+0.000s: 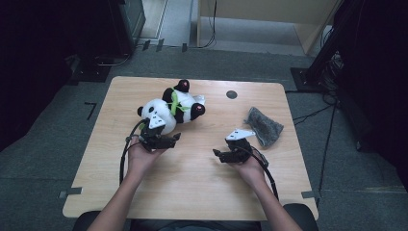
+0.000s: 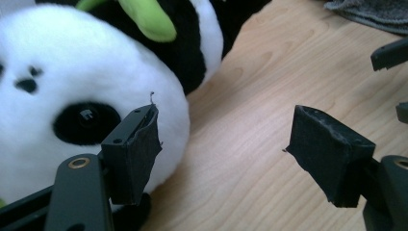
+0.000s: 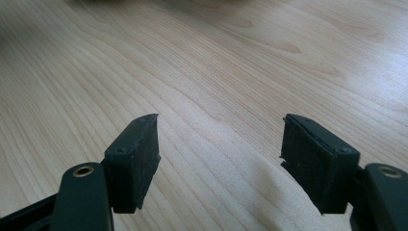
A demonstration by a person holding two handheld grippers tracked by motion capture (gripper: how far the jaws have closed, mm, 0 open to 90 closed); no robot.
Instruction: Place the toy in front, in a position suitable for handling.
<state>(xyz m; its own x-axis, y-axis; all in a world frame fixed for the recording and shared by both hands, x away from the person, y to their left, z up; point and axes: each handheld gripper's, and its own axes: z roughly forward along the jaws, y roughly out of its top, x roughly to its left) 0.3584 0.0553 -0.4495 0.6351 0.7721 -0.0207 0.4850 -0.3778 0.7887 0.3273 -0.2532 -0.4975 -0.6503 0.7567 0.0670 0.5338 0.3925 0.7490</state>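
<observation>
Panda (image 1: 166, 111) lay on its back mid-table, head nearest my left gripper (image 2: 226, 144). Left jaws stood apart, empty, one pad (image 2: 137, 154) just beside its cheek. Right gripper (image 3: 221, 159) also gaped over bare table (image 3: 202, 62). I'd judge: centre the head, then squeeze gently.

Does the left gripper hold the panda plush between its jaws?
No: the left gripper stands open over bare wood, with the panda plush beside one jaw, not between them.
</observation>
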